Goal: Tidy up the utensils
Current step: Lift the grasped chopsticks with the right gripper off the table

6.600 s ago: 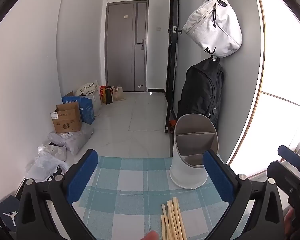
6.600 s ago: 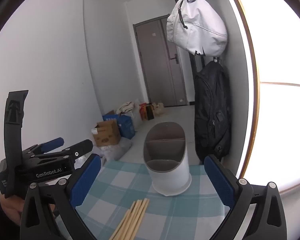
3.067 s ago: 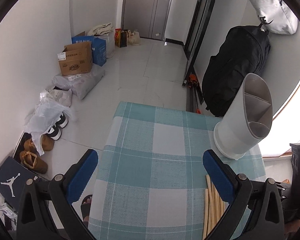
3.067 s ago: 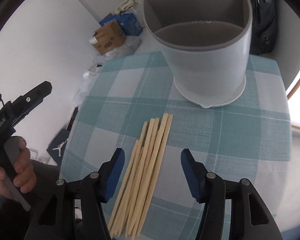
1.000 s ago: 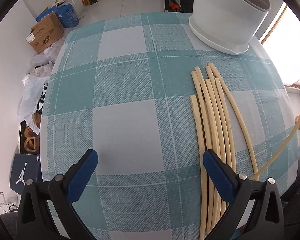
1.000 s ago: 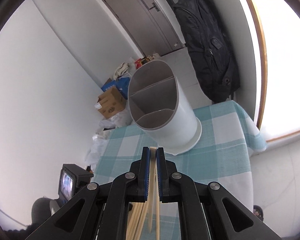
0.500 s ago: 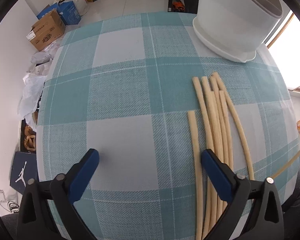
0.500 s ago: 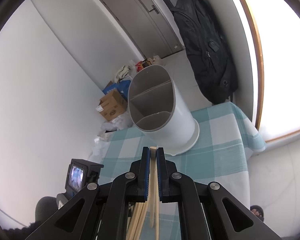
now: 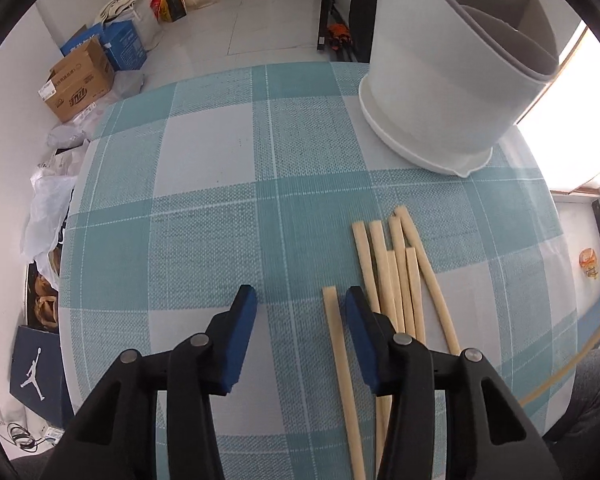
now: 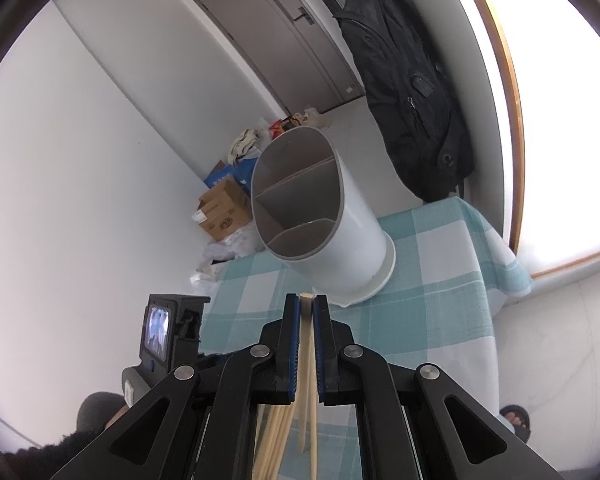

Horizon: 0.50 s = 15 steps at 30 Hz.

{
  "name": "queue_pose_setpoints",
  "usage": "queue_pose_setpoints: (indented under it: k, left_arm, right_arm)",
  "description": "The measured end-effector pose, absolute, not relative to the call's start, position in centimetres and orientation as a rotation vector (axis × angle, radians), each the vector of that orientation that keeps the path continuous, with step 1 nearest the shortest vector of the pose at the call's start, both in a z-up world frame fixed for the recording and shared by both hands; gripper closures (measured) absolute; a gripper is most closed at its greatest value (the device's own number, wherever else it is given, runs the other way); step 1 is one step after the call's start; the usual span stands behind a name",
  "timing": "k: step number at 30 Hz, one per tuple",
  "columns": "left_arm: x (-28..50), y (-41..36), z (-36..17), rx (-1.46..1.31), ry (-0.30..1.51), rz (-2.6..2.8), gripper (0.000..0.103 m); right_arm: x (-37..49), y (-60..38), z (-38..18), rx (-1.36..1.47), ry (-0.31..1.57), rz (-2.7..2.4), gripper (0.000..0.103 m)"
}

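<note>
Several pale wooden chopsticks (image 9: 396, 272) lie side by side on the teal checked tablecloth (image 9: 220, 208). My left gripper (image 9: 300, 304) is low over the cloth, jaws partly closed around the end of the leftmost chopstick (image 9: 336, 332), not touching it. A white utensil holder (image 9: 452, 76) with grey dividers stands at the far right of the table. My right gripper (image 10: 306, 300) is shut on a pair of chopsticks (image 10: 307, 344), held in the air short of the holder (image 10: 320, 216). One held stick crosses the left wrist view's lower right (image 9: 568, 364).
The table's far and right edges drop to a tiled floor. A cardboard box (image 9: 76, 80), bags and shoes sit on the floor at the left. A black backpack (image 10: 408, 88) hangs on the wall behind the holder. The left gripper's body (image 10: 168, 332) shows at the right wrist view's lower left.
My left gripper has narrowed from wide open to a small gap and come down around the leftmost chopstick. My right gripper stays shut on its chopsticks and has barely moved.
</note>
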<state>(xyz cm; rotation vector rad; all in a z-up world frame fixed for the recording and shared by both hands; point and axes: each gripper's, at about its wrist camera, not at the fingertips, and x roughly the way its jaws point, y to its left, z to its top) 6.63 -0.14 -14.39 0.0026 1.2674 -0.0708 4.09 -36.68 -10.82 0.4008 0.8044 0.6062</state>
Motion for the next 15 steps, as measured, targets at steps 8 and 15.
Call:
queue_pose_setpoints:
  k: [8, 15]
  left_arm:
    - [7.6, 1.6, -14.2, -0.119, 1.270, -0.103, 0.101]
    - [6.3, 2.7, -11.1, -0.224, 1.132, -0.127, 0.101]
  right_arm:
    - [3.9, -36.5, -10.6, 0.379, 0.787, 0.589, 0.097]
    - [3.2, -36.0, -10.0, 0.346, 0.750, 0.582, 0.097]
